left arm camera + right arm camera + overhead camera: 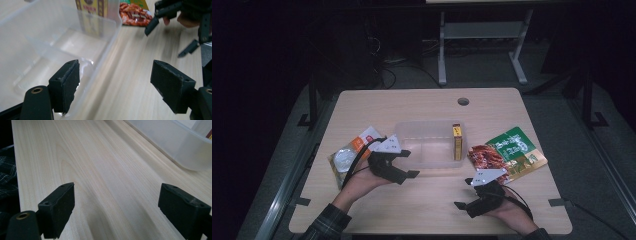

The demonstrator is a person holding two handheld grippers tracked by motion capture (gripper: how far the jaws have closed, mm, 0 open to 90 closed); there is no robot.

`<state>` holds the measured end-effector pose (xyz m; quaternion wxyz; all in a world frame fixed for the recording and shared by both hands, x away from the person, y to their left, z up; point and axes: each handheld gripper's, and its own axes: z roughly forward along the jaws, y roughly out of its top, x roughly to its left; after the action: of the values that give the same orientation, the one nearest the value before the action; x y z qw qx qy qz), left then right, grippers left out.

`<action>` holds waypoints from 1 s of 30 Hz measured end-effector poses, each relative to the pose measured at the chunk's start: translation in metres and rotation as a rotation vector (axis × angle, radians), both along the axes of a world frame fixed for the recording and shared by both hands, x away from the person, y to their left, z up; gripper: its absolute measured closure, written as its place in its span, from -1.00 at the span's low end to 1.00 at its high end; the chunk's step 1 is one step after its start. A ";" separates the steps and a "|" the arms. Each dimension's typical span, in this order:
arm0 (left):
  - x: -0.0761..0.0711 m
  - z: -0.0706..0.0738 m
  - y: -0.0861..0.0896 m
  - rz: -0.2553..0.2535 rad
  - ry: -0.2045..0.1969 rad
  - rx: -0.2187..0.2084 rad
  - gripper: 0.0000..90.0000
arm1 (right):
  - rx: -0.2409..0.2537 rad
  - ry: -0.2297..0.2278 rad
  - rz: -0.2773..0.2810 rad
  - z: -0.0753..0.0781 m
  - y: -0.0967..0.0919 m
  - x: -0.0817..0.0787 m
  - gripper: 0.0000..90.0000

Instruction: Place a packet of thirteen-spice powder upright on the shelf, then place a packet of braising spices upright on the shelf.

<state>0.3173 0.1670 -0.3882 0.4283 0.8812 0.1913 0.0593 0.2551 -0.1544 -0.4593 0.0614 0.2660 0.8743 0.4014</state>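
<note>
high view: 1 clear tub (1 box inside), 2 snack bags.

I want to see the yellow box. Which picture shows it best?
The high view: the whole yellow box stands inside the clear bin. The left gripper view cuts off its top; the right gripper view catches just a sliver.

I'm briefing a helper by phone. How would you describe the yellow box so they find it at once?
Start at the clear plastic tub in the middle of the wooden table. Look inside, against its right-hand wall: the yellow box stands there. It is the narrow carton in the tub; the snack packets lie flat on the table.
</note>
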 end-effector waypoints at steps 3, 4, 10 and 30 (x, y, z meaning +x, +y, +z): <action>-0.009 -0.012 0.008 0.008 0.012 -0.006 -0.50 | -0.001 0.002 -0.002 0.000 0.000 0.000 -0.71; -0.014 -0.016 0.012 0.014 0.014 -0.002 -0.53 | 0.001 0.002 -0.004 0.000 0.000 0.000 -0.71; -0.027 -0.028 0.024 0.027 0.034 0.005 -0.56 | -0.004 -0.003 -0.009 0.001 -0.002 -0.001 -0.71; -0.057 -0.059 0.032 0.016 0.103 0.096 -0.69 | 0.000 -0.015 -0.144 0.030 -0.034 0.020 0.47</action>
<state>0.2598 0.1992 -0.4469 0.3746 0.9010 0.2170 0.0261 0.2746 -0.1887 -0.4297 0.0968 0.3250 0.8524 0.3981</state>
